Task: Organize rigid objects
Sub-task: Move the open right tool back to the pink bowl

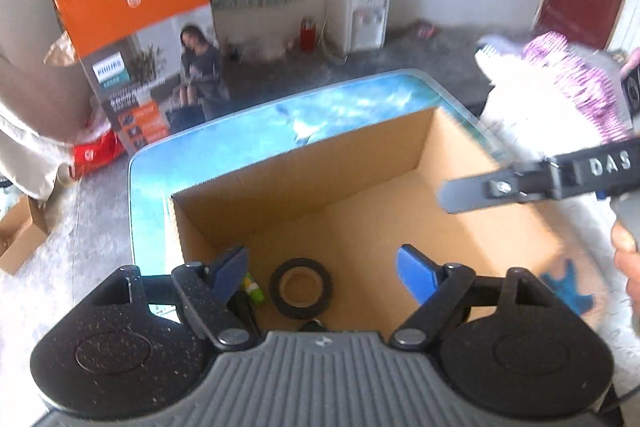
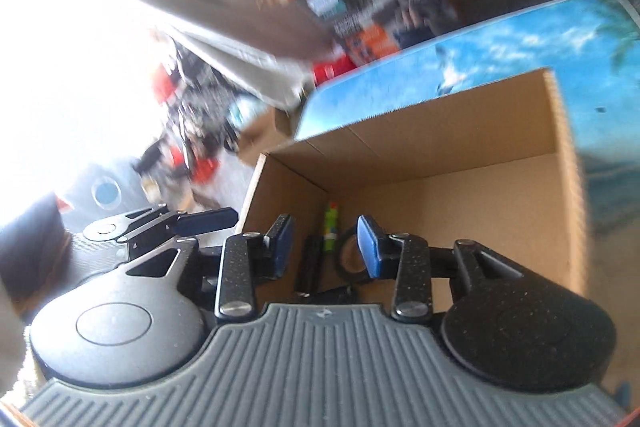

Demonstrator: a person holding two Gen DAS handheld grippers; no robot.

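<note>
Cardboard fills both views: an open box (image 1: 360, 195) sits on a table (image 1: 256, 123) with a blue sky-and-sea print.

Left gripper (image 1: 320, 269): I hold it above the near edge of the box, angled steeply down into it. Its blue-padded jaws are spread wide with nothing between them. The tape roll (image 1: 300, 287) shows in the gap, but it lies flat on the box floor, well below the pads.

Right gripper (image 2: 324, 247): I hold it over the same box, tilted less steeply, with the view rolled to one side. Its jaws are partly spread and grip nothing; I see no object touching either pad. In the left view its finger (image 1: 476, 193) reaches in from the right above the box, with a hand (image 1: 628, 267) at the frame edge.

Box contents: the tape roll lies near the left wall; a green marker (image 2: 331, 225) lies beside it along that wall; a black item (image 2: 310, 263) lies next to the marker, too blurred to identify.

Surroundings: an orange appliance carton (image 1: 148, 51) stands on the floor beyond the table, a water dispenser (image 1: 360, 11) stands against the far wall, and a white-and-purple cloth (image 1: 560, 83) lies at the right.
</note>
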